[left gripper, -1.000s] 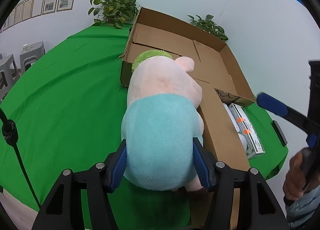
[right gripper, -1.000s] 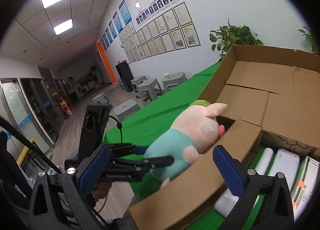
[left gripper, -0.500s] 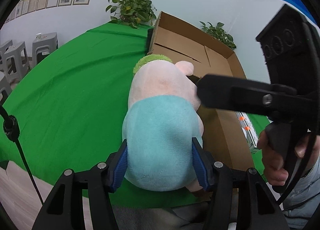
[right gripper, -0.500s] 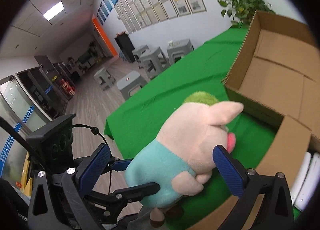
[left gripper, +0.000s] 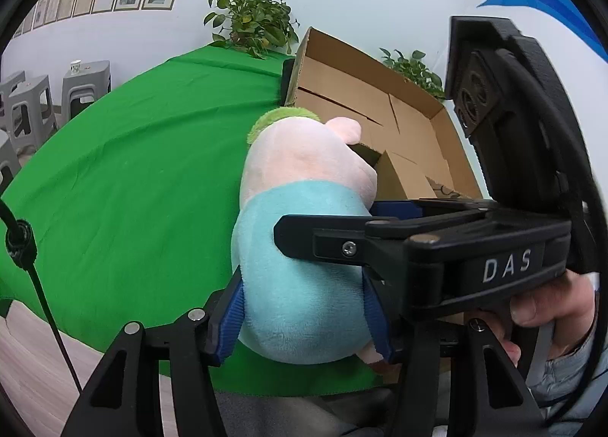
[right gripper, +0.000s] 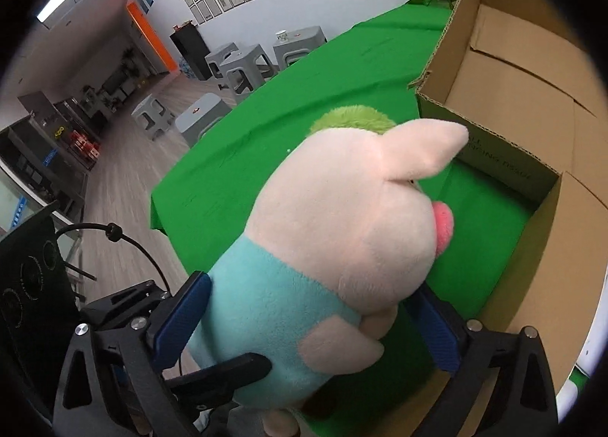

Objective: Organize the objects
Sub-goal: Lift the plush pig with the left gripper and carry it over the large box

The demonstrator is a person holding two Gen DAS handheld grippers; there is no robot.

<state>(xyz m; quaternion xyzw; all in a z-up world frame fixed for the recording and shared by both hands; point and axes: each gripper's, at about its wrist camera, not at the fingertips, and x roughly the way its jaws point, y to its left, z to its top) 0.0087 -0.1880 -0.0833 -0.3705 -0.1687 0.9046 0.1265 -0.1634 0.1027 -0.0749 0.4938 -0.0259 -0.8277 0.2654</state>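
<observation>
Left gripper [left gripper: 304,317] clenches the plush pig [left gripper: 304,247]. Right gripper [right gripper: 309,321] is closing round it, not pressing yet. Seat right pads before left lets go.

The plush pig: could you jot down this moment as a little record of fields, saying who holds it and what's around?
toy: plush pig, pink head, light blue body
left gripper: pads pressed on the blue body, jaws closing
right gripper: jaws either side of the pig, closing in, grip not yet clear
nearby: open cardboard box, looks empty where visible
surface: green cloth
background: potted plant, grey stools
</observation>
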